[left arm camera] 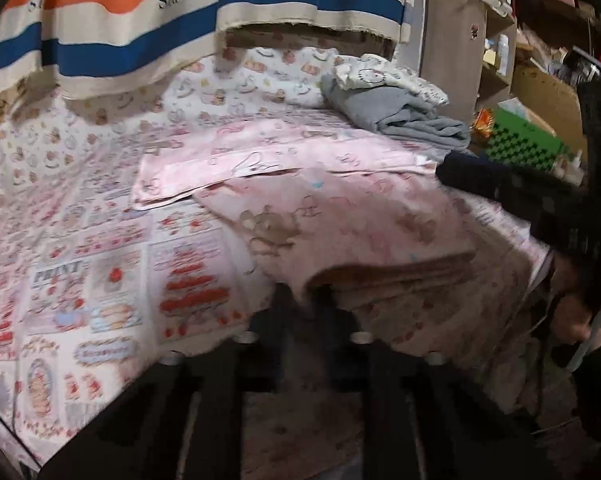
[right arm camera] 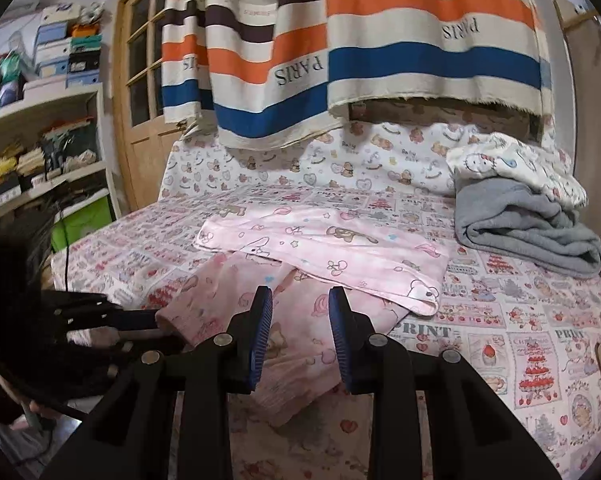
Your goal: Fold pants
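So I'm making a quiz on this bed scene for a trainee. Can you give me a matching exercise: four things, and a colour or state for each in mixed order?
Things:
1. pink pants
2. folded blanket
3. right claw
4. hanging curtain

Descriptions:
A. grey
B. open, holding nothing
C. striped, printed PARIS
D. lying partly folded on the bed, one end at the left claw

Pairs: 1-D, 2-A, 3-B, 4-C

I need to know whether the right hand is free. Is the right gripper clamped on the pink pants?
No. The right gripper stands open above the pink pants, with cloth visible through the gap between its blue pads.
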`<state>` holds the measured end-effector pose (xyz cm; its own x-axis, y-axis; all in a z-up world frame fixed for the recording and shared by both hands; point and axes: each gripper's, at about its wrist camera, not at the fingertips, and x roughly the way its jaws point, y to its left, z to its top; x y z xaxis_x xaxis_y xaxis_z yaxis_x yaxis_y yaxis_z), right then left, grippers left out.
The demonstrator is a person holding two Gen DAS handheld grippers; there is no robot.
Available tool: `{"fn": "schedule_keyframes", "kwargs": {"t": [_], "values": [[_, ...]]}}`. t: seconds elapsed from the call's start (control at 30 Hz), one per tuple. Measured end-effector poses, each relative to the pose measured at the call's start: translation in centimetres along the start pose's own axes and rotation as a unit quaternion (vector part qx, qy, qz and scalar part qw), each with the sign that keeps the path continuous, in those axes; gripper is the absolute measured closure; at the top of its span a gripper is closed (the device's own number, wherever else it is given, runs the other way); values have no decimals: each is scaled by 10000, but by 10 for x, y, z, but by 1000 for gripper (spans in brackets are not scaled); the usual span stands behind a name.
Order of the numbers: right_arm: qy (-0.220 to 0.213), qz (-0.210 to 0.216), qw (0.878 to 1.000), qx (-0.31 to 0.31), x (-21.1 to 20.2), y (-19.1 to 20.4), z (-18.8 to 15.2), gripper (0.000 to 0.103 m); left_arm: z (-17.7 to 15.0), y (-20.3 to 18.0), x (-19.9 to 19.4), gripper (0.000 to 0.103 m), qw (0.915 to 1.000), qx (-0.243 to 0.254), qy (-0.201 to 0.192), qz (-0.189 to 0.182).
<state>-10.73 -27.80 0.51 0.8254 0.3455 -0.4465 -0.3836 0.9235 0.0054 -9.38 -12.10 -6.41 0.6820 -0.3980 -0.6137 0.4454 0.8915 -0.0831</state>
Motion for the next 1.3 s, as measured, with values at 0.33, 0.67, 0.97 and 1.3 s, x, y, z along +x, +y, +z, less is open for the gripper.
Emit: {"fn": "schedule_keyframes", "kwargs": {"t": [0.33,0.67,0.97,1.3], "values": [[131,294,9930,-1135,8,29,-14,40,45,9,-5,98,9989,-254,-227,-315],[674,7,9856,-1548,39,37,-25,40,76,16,-3,98,9974,-368,-283,-549],[756,153,9891,-1252,46,10,-12,84,85,20,3,98,9979,-319,-313,-477],[565,363,9922,-1046,74,-33,78,84,149,30,31,98,9990,-5,-344,285]]}}
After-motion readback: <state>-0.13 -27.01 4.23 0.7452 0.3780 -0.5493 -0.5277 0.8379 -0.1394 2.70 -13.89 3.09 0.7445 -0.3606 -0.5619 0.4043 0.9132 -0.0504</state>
